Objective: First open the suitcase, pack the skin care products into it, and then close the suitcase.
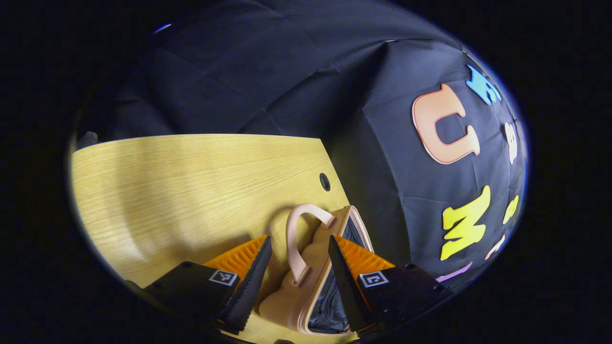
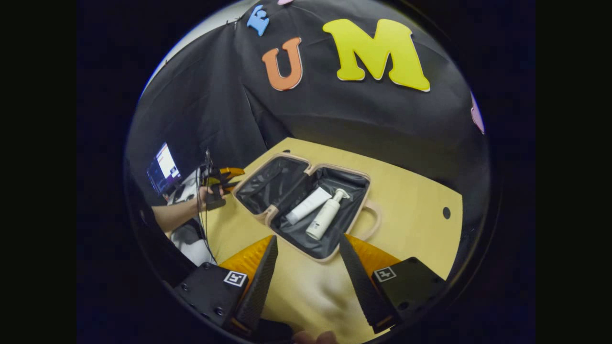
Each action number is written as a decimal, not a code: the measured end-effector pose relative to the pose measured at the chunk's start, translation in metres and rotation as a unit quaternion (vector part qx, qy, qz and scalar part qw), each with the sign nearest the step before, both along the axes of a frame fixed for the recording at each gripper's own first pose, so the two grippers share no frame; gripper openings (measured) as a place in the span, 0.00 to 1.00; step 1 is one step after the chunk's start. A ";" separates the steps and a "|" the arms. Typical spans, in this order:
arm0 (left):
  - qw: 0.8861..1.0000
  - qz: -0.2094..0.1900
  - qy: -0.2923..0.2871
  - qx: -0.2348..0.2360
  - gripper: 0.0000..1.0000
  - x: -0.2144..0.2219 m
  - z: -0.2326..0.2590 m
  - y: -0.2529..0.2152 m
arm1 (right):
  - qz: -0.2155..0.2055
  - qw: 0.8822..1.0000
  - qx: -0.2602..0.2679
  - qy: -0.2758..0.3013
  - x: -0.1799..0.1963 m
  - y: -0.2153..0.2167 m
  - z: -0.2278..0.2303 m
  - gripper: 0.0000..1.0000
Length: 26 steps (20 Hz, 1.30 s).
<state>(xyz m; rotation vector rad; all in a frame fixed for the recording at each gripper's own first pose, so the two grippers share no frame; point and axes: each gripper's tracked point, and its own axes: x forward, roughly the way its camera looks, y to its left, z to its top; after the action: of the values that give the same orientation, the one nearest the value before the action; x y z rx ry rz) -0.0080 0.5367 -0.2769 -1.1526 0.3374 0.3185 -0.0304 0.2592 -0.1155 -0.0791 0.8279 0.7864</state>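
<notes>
A beige suitcase (image 2: 267,184) lies open on the wooden table (image 2: 411,200), its black lining showing in both halves. A white tube (image 2: 308,204) and a white pump bottle (image 2: 325,217) lie side by side in the right half, which carries the handle (image 2: 375,220). My right gripper (image 2: 308,237) hovers open just short of the case's near rim, holding nothing. At the left half's outer edge, a hand holds my left gripper (image 2: 229,177). In the left gripper view, the left gripper (image 1: 299,239) is open, with the suitcase's beige shell (image 1: 296,291) and handle (image 1: 292,234) between its fingers.
The table (image 1: 191,177) has a round cable hole (image 1: 324,181) near its far edge, seen also as the hole (image 2: 446,212) to the right of the case. A lit monitor (image 2: 165,167) stands beyond the table's left end, behind the person's arm.
</notes>
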 end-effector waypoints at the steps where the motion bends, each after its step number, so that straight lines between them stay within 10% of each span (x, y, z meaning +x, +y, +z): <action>1: 1.000 0.006 -0.005 -0.009 0.71 0.008 -0.002 0.003 | -0.003 1.000 -0.001 0.003 -0.002 -0.001 -0.001 0.78; 11: 0.997 0.010 0.055 -0.051 0.07 0.033 -0.026 0.010 | -0.073 0.997 0.036 0.007 0.014 -0.026 0.014 0.72; 12: 0.997 0.010 0.052 -0.057 0.17 0.032 -0.022 0.010 | -0.081 0.996 0.041 0.008 0.013 -0.029 0.017 0.77; 19: 1.000 -0.001 0.017 0.007 0.06 0.032 0.064 0.001 | -0.124 0.990 0.071 -0.022 0.014 -0.056 0.037 0.78; 26: 0.973 -0.058 -0.014 0.223 0.06 0.032 0.194 -0.074 | -0.228 0.959 0.080 -0.148 0.035 -0.123 0.087 0.78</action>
<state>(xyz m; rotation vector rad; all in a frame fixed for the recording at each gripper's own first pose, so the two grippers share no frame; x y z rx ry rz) 0.0241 0.4626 -0.0830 -0.6920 0.2892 0.2575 0.0047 0.1363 -0.0286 0.1336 0.4665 0.3891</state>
